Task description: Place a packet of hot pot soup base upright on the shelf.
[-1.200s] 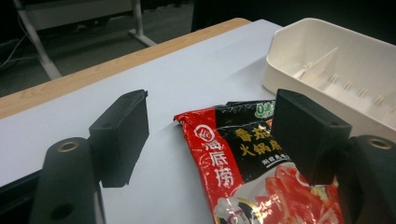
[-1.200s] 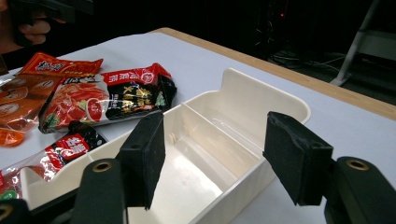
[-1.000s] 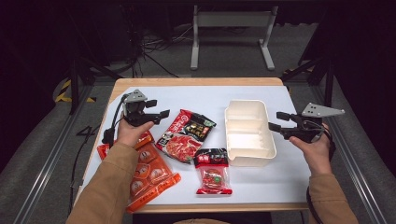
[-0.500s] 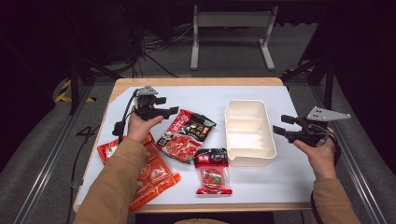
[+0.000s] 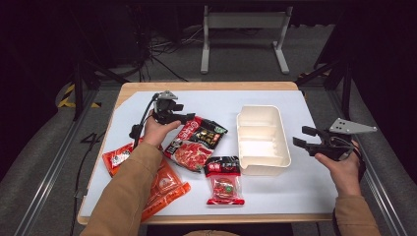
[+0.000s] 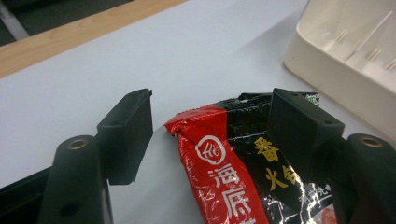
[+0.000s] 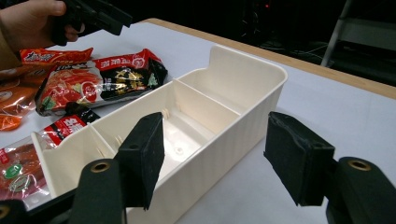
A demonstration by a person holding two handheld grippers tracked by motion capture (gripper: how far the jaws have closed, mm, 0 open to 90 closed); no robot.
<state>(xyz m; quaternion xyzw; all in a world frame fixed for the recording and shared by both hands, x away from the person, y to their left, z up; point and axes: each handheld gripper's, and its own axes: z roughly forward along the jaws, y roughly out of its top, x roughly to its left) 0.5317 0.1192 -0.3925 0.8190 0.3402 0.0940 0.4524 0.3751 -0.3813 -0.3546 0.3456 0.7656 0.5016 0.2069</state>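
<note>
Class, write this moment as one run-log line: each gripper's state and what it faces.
left gripper: jaws closing, pads astride corner of red-black packet, not pressing | right gripper: open, facing white bin | bin: empty

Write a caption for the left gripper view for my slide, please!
Open left tongs straddle the top corner of a red-and-black packet near a cream box.
</note>
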